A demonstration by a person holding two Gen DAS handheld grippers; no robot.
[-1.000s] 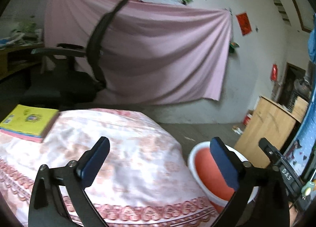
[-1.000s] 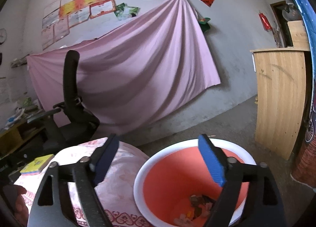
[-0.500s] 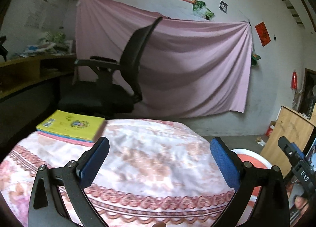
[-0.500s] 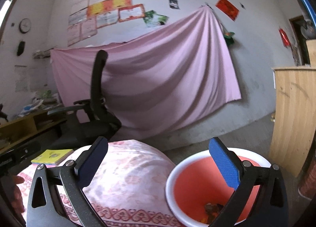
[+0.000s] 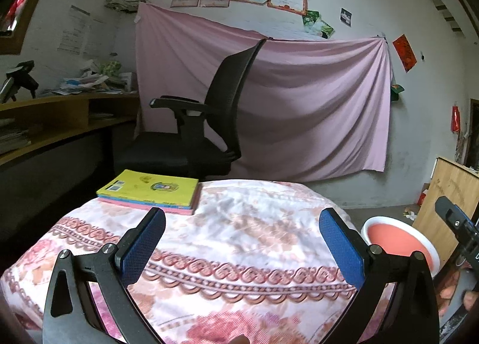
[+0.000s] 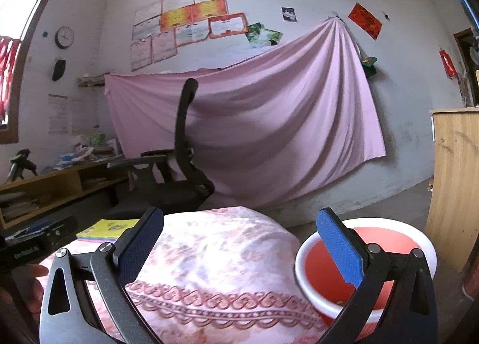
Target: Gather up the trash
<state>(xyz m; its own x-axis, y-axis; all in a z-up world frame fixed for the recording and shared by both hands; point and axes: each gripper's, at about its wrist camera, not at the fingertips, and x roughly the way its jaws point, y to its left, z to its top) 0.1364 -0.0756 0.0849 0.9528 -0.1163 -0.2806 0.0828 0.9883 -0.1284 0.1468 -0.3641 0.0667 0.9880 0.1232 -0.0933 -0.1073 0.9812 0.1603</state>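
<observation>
red plastic bin [image 6: 389,257], white rim, stands on floor just right of the cloth-covered table [image 5: 239,224]; rigid, light, prob. slides easily if nudged. dark scraps lie at its bottom, too small to id. no loose trash visible on the table from either view. stack of books [image 5: 149,191], yellow cover, at table's far left corner, not trash by the look. any scrap will likely be light, soft, crushable: pinch at mid-body w/ pad tips, gentle squeeze. left gripper [image 5: 242,242] spread wide, nothing betw. pads, over table's near edge. right gripper [image 6: 239,242] spread wide, empty, betw. table & bin.
</observation>
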